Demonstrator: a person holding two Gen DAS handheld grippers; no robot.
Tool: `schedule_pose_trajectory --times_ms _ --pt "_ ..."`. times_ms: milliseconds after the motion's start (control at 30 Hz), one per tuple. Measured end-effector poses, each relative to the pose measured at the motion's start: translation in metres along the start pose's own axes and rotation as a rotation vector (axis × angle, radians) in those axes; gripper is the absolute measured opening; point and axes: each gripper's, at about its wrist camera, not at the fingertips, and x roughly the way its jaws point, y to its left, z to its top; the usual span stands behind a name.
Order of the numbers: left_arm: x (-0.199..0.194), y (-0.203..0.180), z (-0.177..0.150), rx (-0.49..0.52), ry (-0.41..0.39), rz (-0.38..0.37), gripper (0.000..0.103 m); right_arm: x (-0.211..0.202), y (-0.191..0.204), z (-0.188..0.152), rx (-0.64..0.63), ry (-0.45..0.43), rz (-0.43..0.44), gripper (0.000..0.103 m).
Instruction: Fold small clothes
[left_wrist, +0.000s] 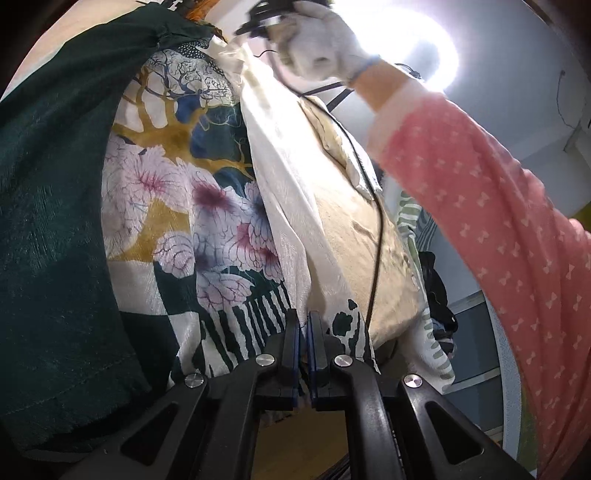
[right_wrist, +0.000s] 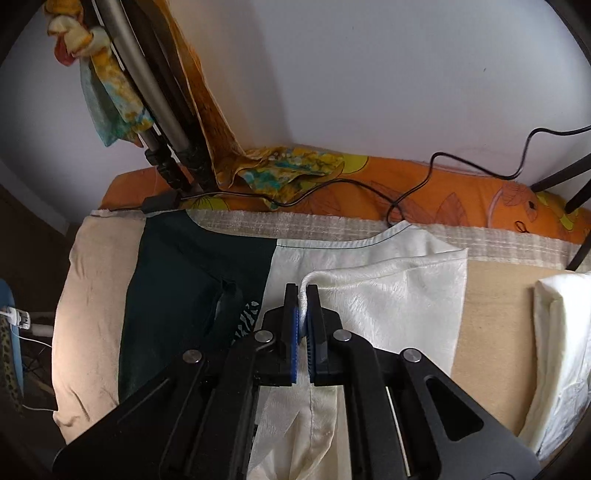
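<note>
A printed garment (left_wrist: 177, 206), dark green and white with pink flowers and gold branches, fills the left wrist view and hangs lifted. My left gripper (left_wrist: 303, 321) is shut on its white lower edge. At the top of that view a white-gloved hand (left_wrist: 321, 40) holds the right gripper (left_wrist: 266, 18) at the garment's upper end. In the right wrist view the same garment lies partly on a beige surface (right_wrist: 92, 295), with a dark green panel (right_wrist: 177, 280) and a white panel (right_wrist: 388, 295). My right gripper (right_wrist: 302, 295) is shut on a raised white fold.
An orange cushion (right_wrist: 443, 192) with a black cable (right_wrist: 406, 188) and a patterned scarf (right_wrist: 288, 166) lines the back wall. Stand legs (right_wrist: 162, 110) rise at the back left. Another white cloth (right_wrist: 561, 350) lies at the right. A pink sleeve (left_wrist: 498, 221) and a bright ring lamp (left_wrist: 424, 55) show.
</note>
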Motion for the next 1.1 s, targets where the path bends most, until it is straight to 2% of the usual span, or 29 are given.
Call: schedule_pose_trajectory --times_ms 33,67,133,167,367,600,767,900,1000,1067,1100 --pt "-0.001 0.001 -0.001 -0.006 0.001 -0.003 0.001 0.006 -0.001 -0.002 0.009 0.017 0.018 0.011" --pt "-0.002 0.002 -0.001 -0.011 -0.001 -0.009 0.001 0.009 -0.002 -0.003 0.021 0.029 0.037 0.023" --pt "-0.005 0.003 -0.001 -0.016 0.0 -0.02 0.001 0.001 -0.006 -0.009 0.019 0.006 0.05 0.04" --pt "-0.007 0.003 0.0 -0.016 -0.002 -0.021 0.002 -0.007 -0.008 -0.013 0.009 -0.008 0.048 0.042" --pt "-0.016 -0.009 -0.005 0.02 -0.003 -0.02 0.024 -0.062 -0.03 -0.073 -0.012 -0.004 0.132 0.042" --pt "-0.046 -0.021 -0.003 0.068 -0.049 0.037 0.033 -0.143 -0.067 -0.182 0.036 -0.039 0.154 0.042" --pt "-0.041 -0.019 0.006 0.051 -0.022 0.06 0.039 -0.191 -0.083 -0.266 0.093 -0.061 0.173 0.042" --pt "-0.022 -0.018 0.01 0.06 0.023 0.105 0.038 -0.203 -0.085 -0.33 0.129 -0.039 0.189 0.042" --pt "-0.008 -0.016 0.009 0.06 0.05 0.125 0.029 -0.201 -0.084 -0.368 0.136 -0.019 0.186 0.042" --pt "-0.001 -0.017 0.01 0.076 0.049 0.155 0.013 -0.194 -0.084 -0.393 0.156 0.016 0.211 0.042" --pt "0.001 -0.018 0.011 0.087 0.044 0.169 0.009 -0.189 -0.081 -0.403 0.161 0.035 0.217 0.042"
